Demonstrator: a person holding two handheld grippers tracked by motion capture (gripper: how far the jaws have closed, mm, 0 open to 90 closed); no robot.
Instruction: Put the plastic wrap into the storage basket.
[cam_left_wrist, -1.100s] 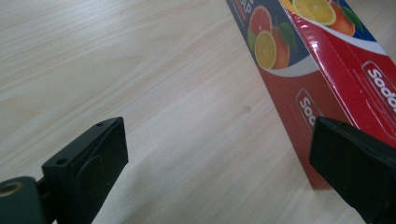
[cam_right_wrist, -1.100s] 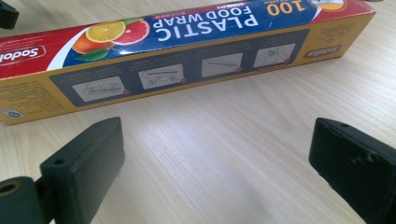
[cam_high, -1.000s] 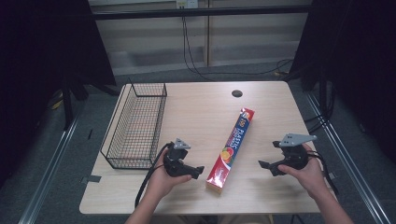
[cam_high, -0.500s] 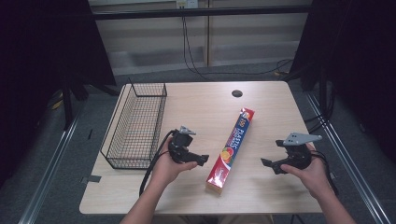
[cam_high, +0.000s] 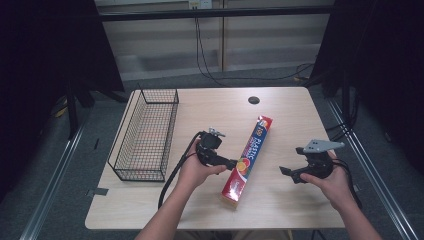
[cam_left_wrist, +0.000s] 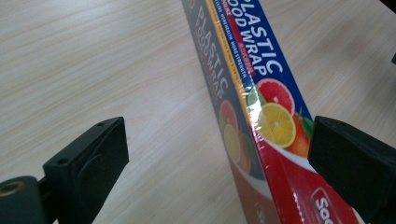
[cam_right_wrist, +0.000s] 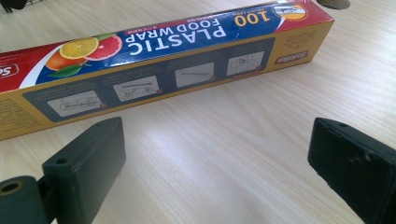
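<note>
A long red, blue and yellow box of plastic food wrap (cam_high: 248, 157) lies diagonally on the wooden table (cam_high: 210, 210). My left gripper (cam_high: 233, 163) is at the box's left side, near its front end. In the left gripper view the box (cam_left_wrist: 261, 102) runs between the wide-apart black jaws of the left gripper (cam_left_wrist: 219, 156), which is open and not touching it. My right gripper (cam_high: 286, 172) is held to the right of the box, apart from it. In the right gripper view the right gripper (cam_right_wrist: 219, 163) stands open over bare table, with the box (cam_right_wrist: 163, 60) lying across beyond it.
A black wire basket (cam_high: 145, 135) stands at the table's left side. A small dark round cap (cam_high: 254, 100) sits near the far edge. Cables trail from both grippers toward the front edge.
My left gripper has moved right and forward to the box, so its jaws now straddle it. The right gripper has barely shifted. The box has not moved.
</note>
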